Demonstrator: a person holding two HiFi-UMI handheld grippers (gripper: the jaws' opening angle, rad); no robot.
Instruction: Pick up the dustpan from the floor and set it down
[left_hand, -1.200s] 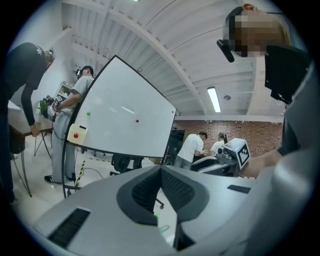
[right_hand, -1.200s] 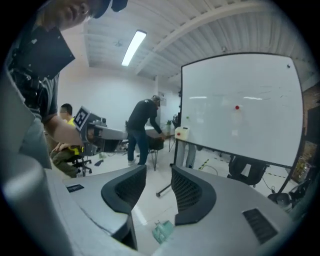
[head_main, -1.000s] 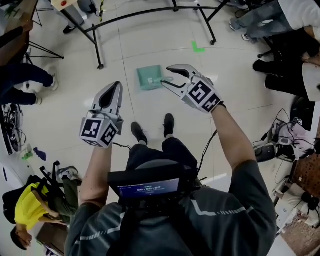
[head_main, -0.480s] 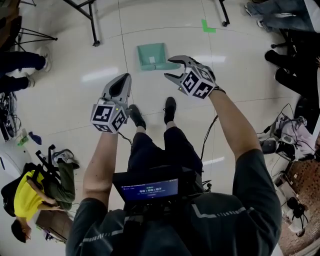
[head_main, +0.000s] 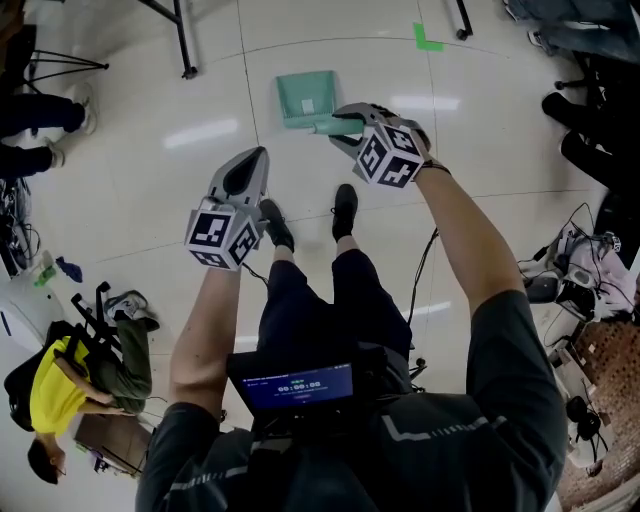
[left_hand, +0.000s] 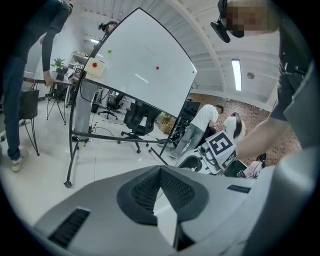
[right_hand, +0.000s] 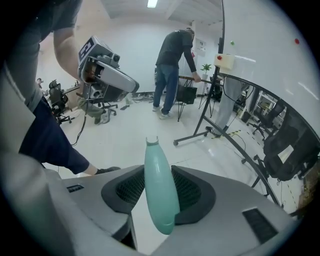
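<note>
A teal dustpan (head_main: 305, 95) lies flat on the pale tiled floor, its handle (head_main: 328, 127) pointing toward me. My right gripper (head_main: 341, 128) is down at that handle. In the right gripper view the teal handle (right_hand: 159, 192) stands between the pads, which are closing and touch its sides. My left gripper (head_main: 256, 160) hangs lower left of the dustpan, apart from it, jaws shut with nothing in them (left_hand: 160, 172). The right gripper's marker cube (left_hand: 218, 148) shows in the left gripper view.
My shoes (head_main: 276, 226) stand just behind the dustpan. A whiteboard stand's legs (head_main: 184, 50) are at the upper left, and green tape (head_main: 428, 40) marks the floor at the upper right. A person in yellow (head_main: 55, 400) sits at the lower left. Cables and bags (head_main: 580, 275) lie to the right.
Both grippers have dropped toward the floor. The right gripper has come over the dustpan's handle, which now sits between its jaws. The left gripper stays shut.
</note>
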